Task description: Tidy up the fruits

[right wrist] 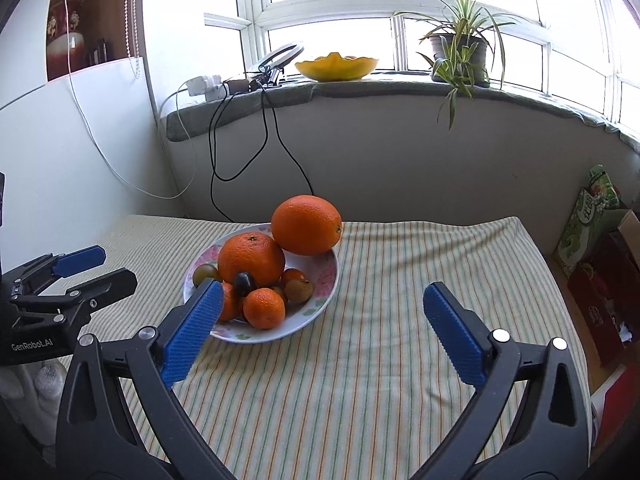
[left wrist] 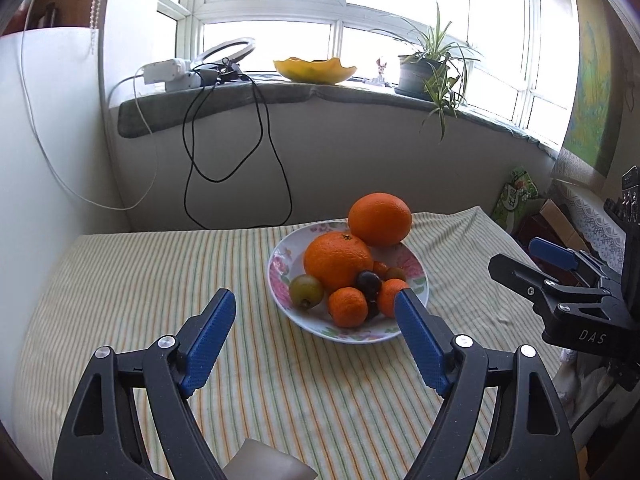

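A flowered plate [left wrist: 280,280] [right wrist: 324,280] stands on the striped tablecloth and holds a heap of fruit. Two large oranges [left wrist: 338,266] [right wrist: 251,258] lie on it, one at the far rim [left wrist: 379,219] [right wrist: 306,225]. Small tangerines [left wrist: 348,307] [right wrist: 264,308], a dark plum [left wrist: 369,283] [right wrist: 244,282] and a green fruit [left wrist: 306,291] [right wrist: 205,273] lie in front. My left gripper [left wrist: 316,300] is open and empty, just short of the plate. My right gripper [right wrist: 322,292] is open and empty, to the right of the plate; it shows at the right edge of the left wrist view [left wrist: 532,256].
The striped tablecloth [left wrist: 160,280] [right wrist: 420,280] covers the table up to a wall. A windowsill carries a yellow bowl [left wrist: 314,69] [right wrist: 336,66], a potted plant [left wrist: 424,72] [right wrist: 460,52] and chargers with hanging cables [left wrist: 240,140]. Boxes [right wrist: 600,272] stand to the right.
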Motion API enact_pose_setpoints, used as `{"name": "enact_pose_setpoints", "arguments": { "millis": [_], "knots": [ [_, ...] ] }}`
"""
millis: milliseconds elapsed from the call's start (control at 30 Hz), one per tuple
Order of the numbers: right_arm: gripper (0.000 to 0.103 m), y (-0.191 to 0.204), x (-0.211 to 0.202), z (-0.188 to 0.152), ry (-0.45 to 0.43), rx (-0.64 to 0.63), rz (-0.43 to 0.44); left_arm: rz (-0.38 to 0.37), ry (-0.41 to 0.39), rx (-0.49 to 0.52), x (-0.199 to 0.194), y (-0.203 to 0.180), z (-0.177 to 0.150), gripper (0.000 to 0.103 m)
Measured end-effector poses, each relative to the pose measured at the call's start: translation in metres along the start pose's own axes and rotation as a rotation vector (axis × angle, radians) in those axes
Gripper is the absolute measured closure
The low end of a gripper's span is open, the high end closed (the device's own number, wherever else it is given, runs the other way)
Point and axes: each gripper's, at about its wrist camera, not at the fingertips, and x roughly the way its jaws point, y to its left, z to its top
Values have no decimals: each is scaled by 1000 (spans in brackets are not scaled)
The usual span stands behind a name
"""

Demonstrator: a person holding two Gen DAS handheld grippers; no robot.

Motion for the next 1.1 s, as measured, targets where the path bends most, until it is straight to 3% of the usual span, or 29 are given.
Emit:
{"name": "enact_pose_setpoints", "arguments": {
  "millis": [1100],
  "knots": [
    [1,13,-1,-10,22,-34,11,0,-17,12,-6,-4,-6,21]
  ]
}}
